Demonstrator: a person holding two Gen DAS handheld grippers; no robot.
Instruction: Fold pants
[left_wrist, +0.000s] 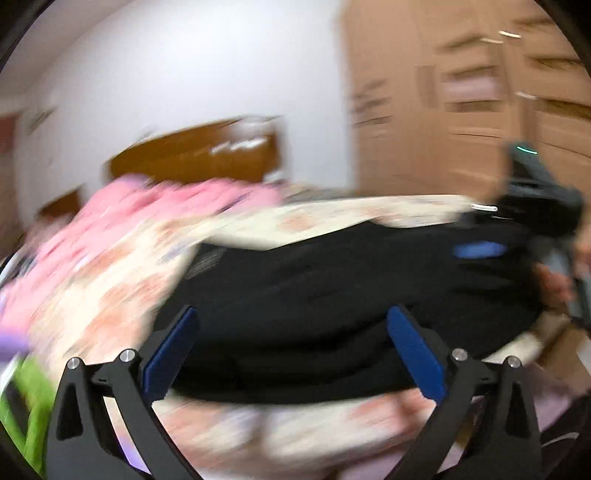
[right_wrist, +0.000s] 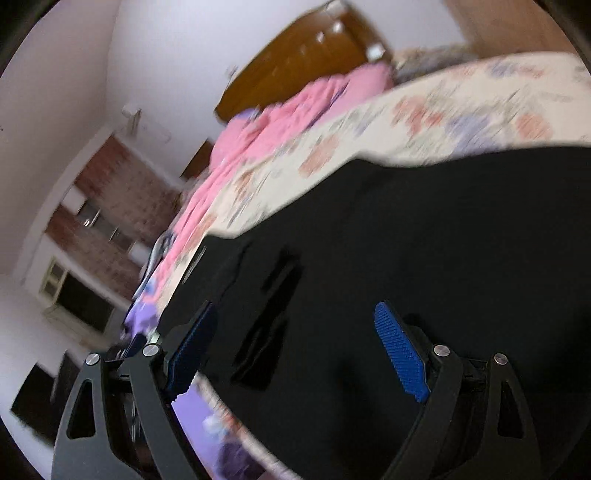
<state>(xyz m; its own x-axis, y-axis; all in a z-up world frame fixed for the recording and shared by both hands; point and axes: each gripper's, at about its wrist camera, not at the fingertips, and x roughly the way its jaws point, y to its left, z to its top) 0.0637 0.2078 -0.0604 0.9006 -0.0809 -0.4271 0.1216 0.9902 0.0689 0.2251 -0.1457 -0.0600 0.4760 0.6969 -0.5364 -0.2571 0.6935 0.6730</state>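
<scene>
One pair of black pants (left_wrist: 351, 295) lies spread on the bed, on top of a cream flowered bedspread (left_wrist: 122, 288), and from both views it looks like a broad dark slab, already doubled over by the look of its thick rounded edge, though the blur makes it hard to be sure. The left tool (left_wrist: 293, 350) hovers just over the near edge with its two blue pads standing wide apart and nothing between them; the cloth lies beyond and below the pads, not pinched. The right tool (right_wrist: 299, 347) is also spread wide over the pants (right_wrist: 424, 277), empty, with the dark fabric filling the gap behind its fingers. In the left view the right tool (left_wrist: 480, 251) shows at the far end of the pants, a hand (left_wrist: 554, 284) behind it. To my eye the step in hand is taking a fresh hold for the next fold, and to do it well both tools should come down on the same edge, each near a corner, pinch through all the layers together, and lift evenly so the cloth does not slide or skew. Smoothing the bulge first would help. Counting: one pair of pants, two tools, one flowered bedspread (right_wrist: 369, 125), one pink quilt (right_wrist: 280, 118) bunched toward the head of the bed, one brown headboard (right_wrist: 306, 48), and one wooden wardrobe (left_wrist: 461, 92) by the wall.
</scene>
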